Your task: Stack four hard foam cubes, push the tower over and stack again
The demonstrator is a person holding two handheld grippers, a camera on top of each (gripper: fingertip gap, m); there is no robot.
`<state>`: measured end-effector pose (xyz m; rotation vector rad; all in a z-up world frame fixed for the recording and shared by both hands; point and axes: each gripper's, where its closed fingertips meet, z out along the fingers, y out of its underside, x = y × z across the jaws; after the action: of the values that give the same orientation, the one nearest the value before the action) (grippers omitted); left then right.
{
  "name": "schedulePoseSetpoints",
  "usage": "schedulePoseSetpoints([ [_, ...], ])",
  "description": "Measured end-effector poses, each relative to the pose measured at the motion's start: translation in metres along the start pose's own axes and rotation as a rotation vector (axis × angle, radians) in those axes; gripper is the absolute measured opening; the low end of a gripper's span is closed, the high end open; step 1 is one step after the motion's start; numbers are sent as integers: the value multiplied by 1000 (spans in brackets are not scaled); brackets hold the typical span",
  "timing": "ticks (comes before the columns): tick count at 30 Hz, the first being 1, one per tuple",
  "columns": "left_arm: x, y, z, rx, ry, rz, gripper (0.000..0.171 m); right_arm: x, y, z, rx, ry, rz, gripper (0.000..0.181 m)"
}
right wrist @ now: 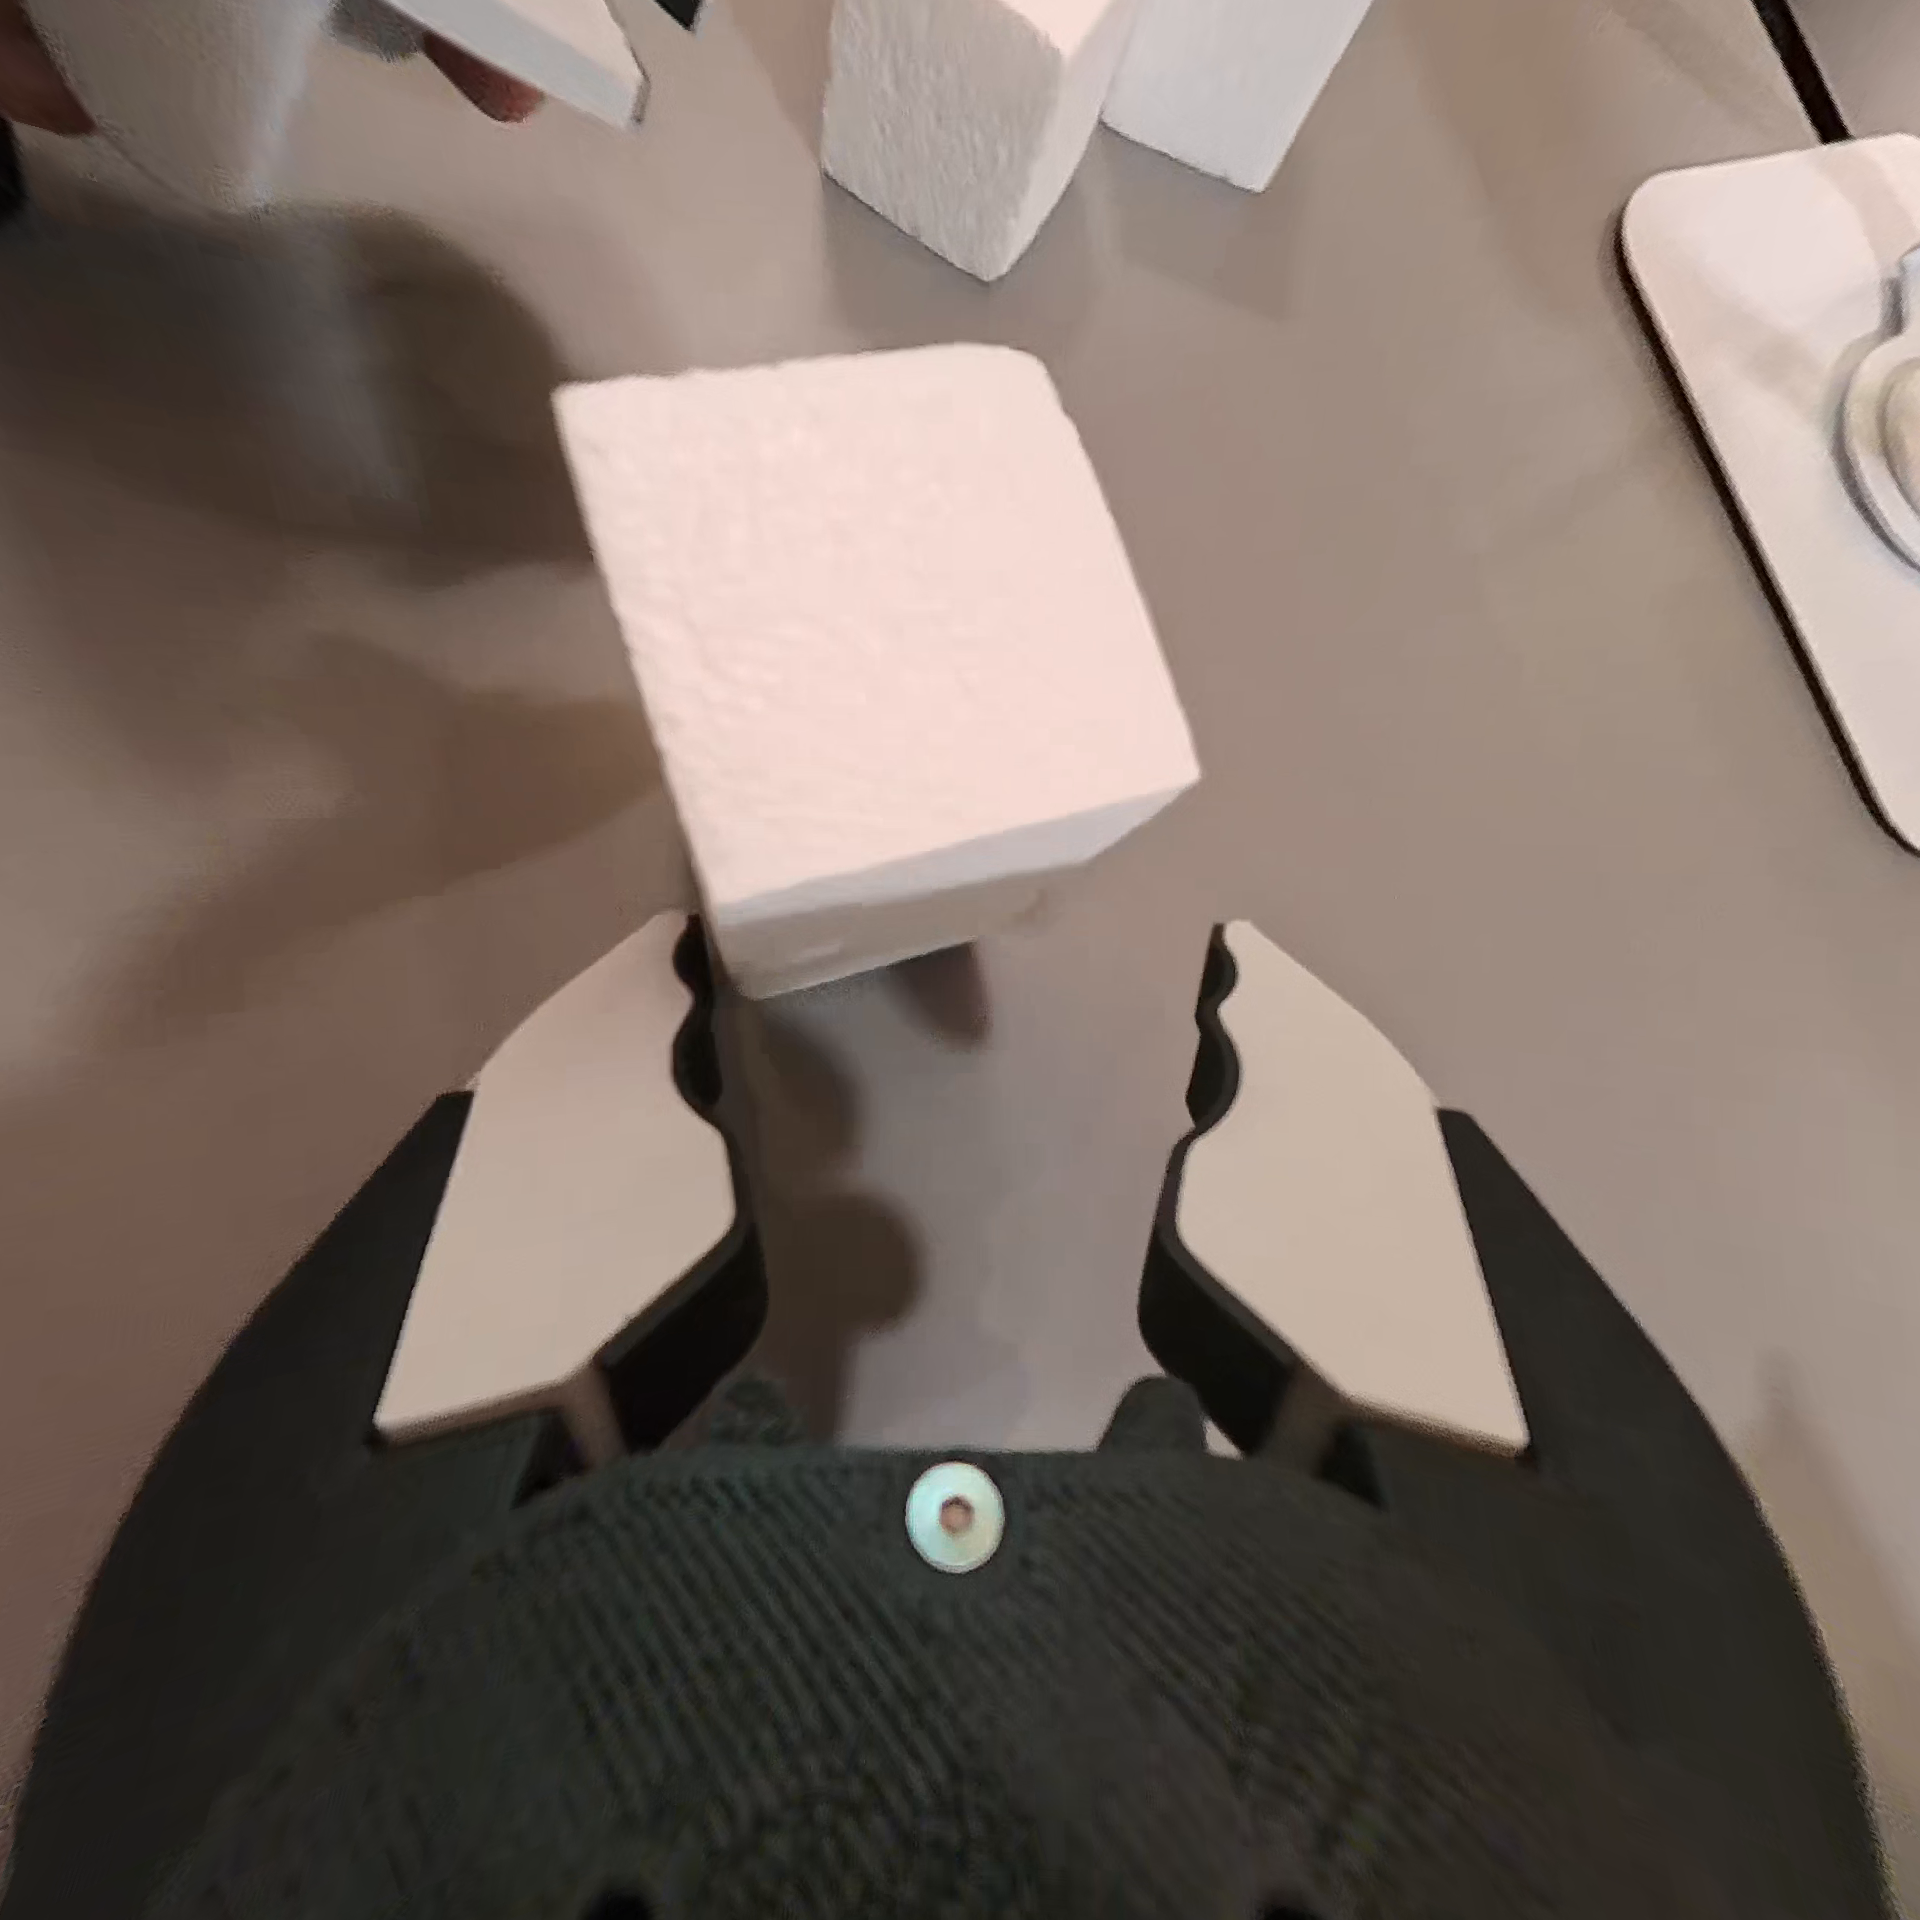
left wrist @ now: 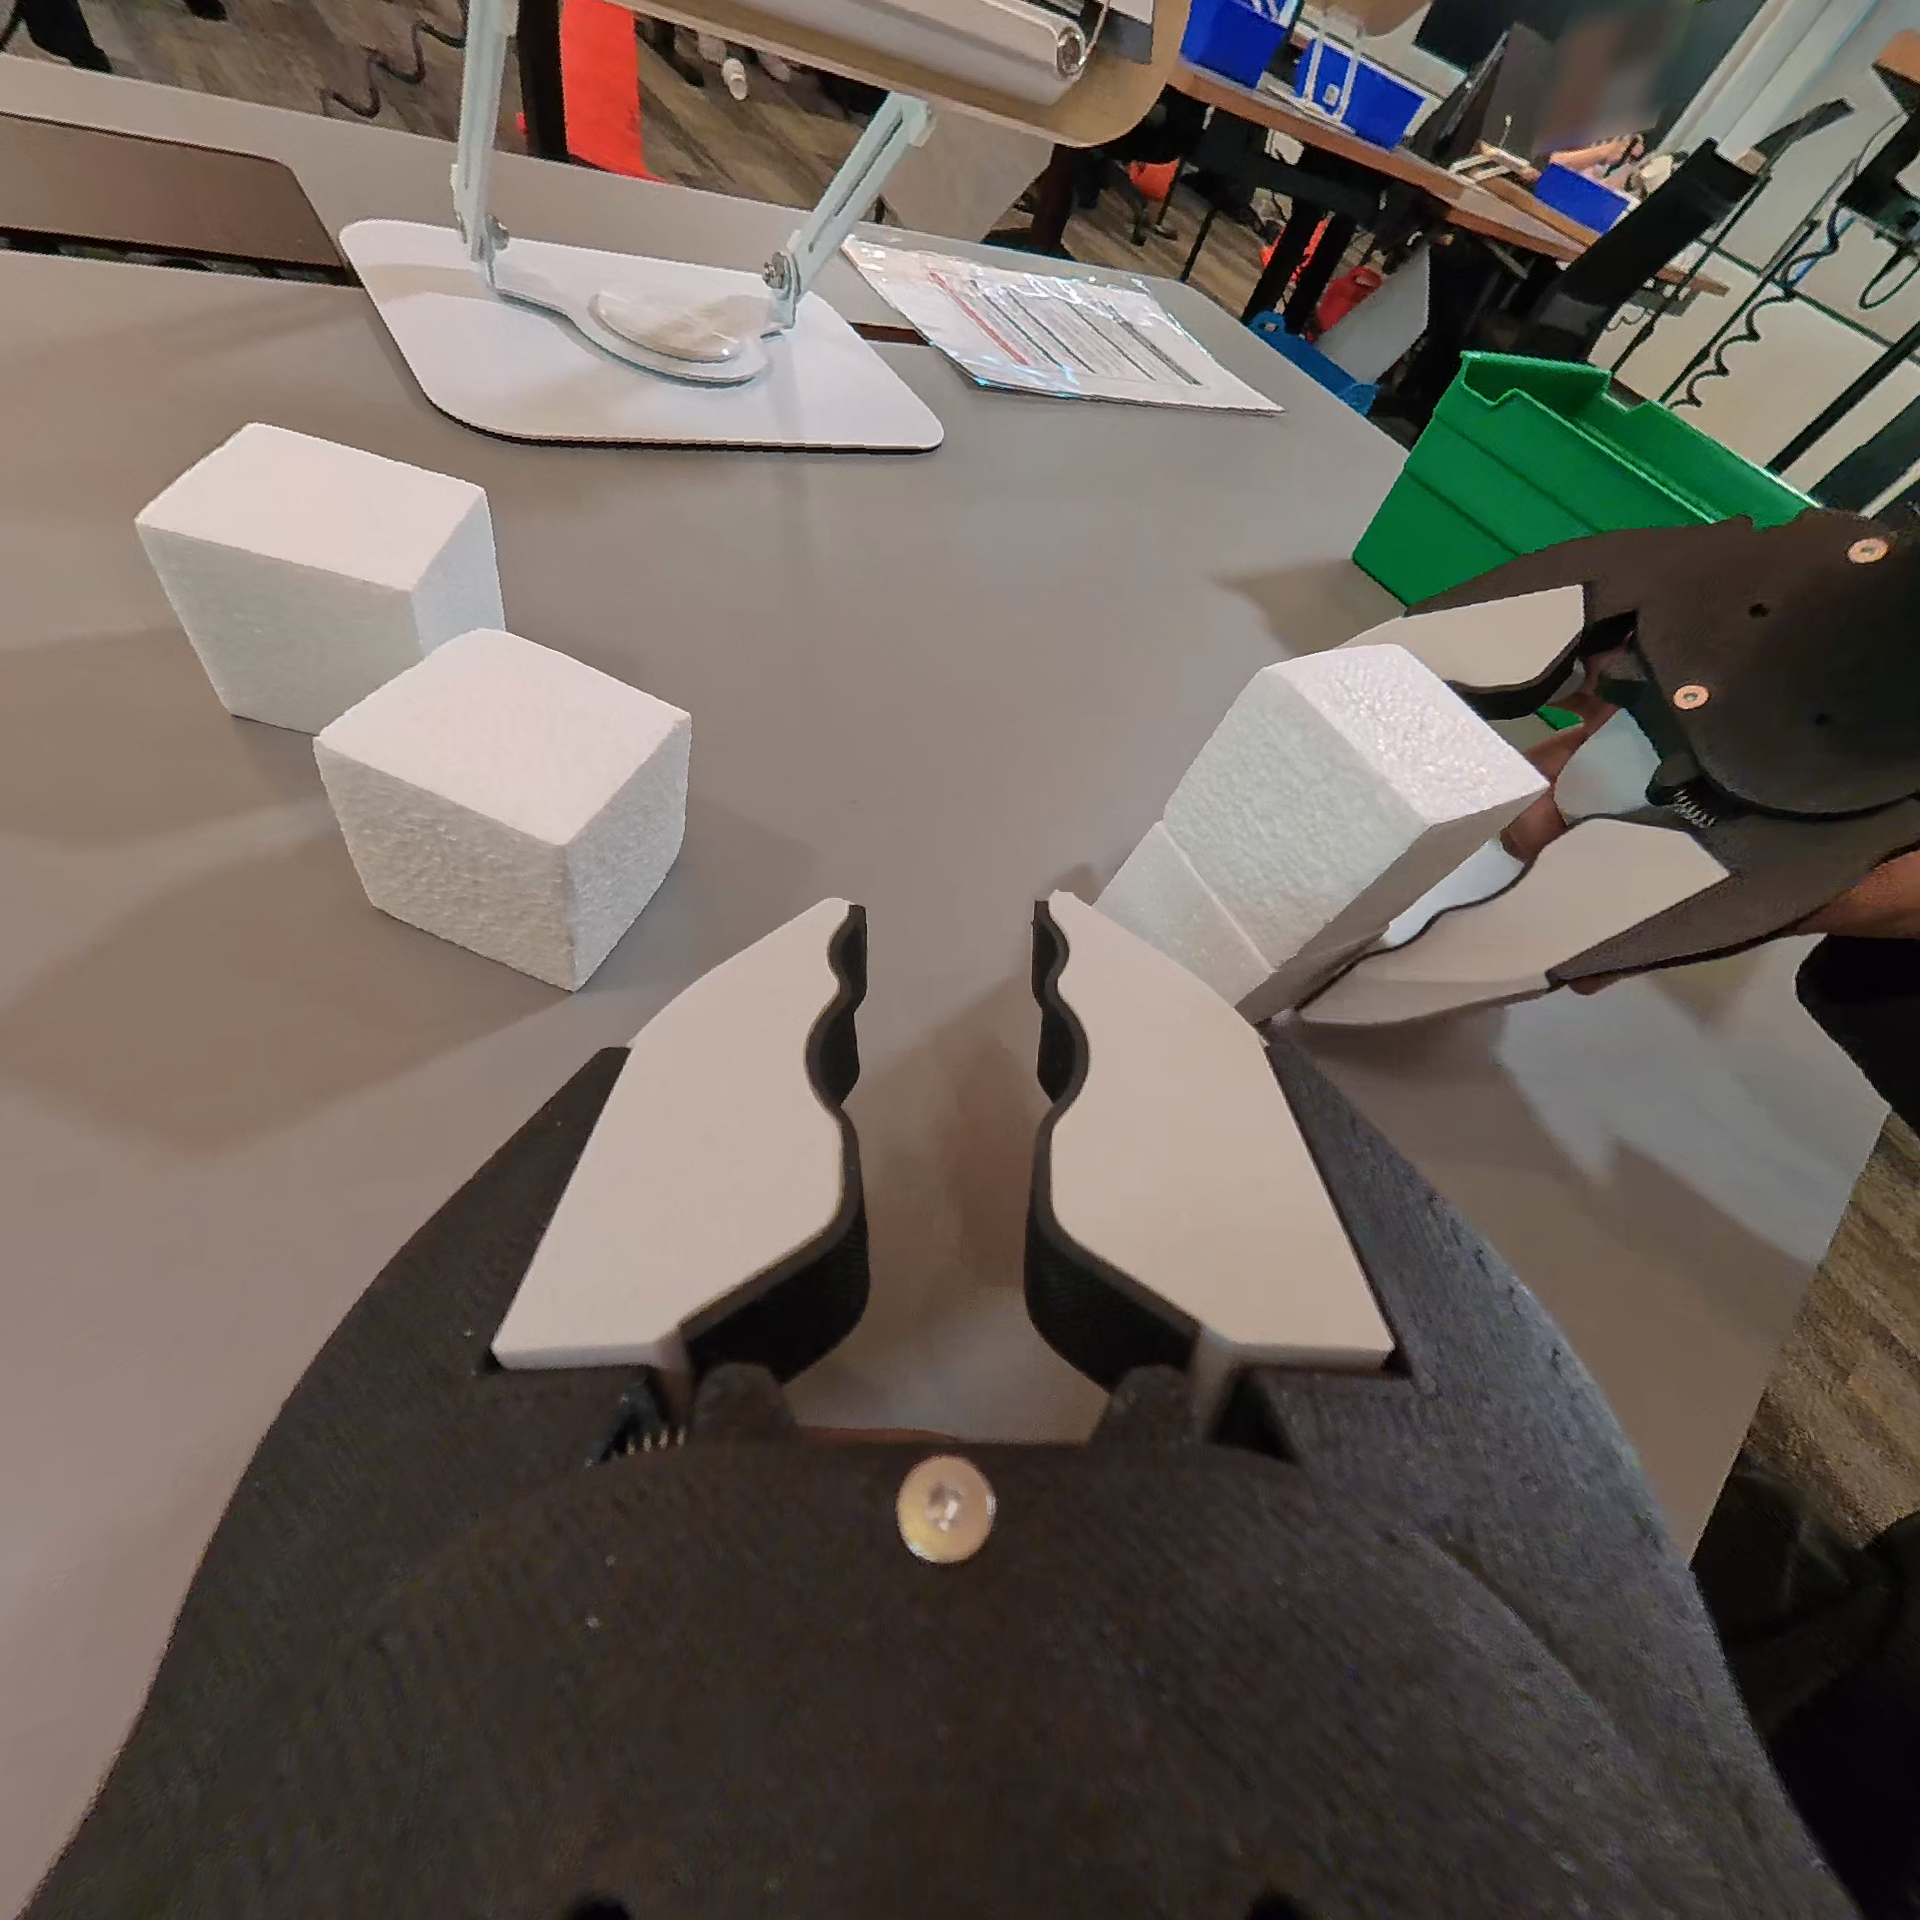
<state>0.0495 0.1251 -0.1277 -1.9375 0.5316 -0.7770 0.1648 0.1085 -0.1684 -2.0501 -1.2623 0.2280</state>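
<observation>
My right gripper [right wrist: 951,935] is open. A white foam cube [right wrist: 883,665] sits tilted just ahead of its fingertips, with its near corner against the left fingertip [right wrist: 665,956]. In the left wrist view the same cube [left wrist: 1340,790] leans on one edge on the grey table [left wrist: 935,644], between the right gripper's spread fingers [left wrist: 1621,904]. My left gripper [left wrist: 948,925] is open and empty, low over the table, just left of that cube. Two more foam cubes [left wrist: 312,561] [left wrist: 499,790] stand together on the left. They also show in the right wrist view [right wrist: 935,125].
A white stand base [left wrist: 644,364] with metal legs sits at the back of the table. A sheet in a plastic sleeve [left wrist: 1049,322] lies beside it. A green bin [left wrist: 1558,488] stands past the table's right edge. Other tables and blue bins are behind. It is some 7 cm from my right tips to the white foam cube [right wrist: 883,665]. It turns up in the left wrist view [left wrist: 1434,734] as well.
</observation>
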Motion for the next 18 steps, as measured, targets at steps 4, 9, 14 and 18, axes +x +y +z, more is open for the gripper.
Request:
schedulePoseSetpoints([
  [4, -1, -1, 0, 2, -2, -1, 31, 4, 2, -2, 8, -4, 24, 91],
  [9, -2, -1, -1, 4, -8, 2, 31, -5, 1, -12, 27, -81, 13, 95],
  [14, -37, -23, -15, 82, -133, 57, 30, -5, -17, -51, 247, -299, 225, 84],
  [18, -84, -37, -35, 141, -244, -27, 30, 34, -36, -81, 448, -243, 424, 78],
])
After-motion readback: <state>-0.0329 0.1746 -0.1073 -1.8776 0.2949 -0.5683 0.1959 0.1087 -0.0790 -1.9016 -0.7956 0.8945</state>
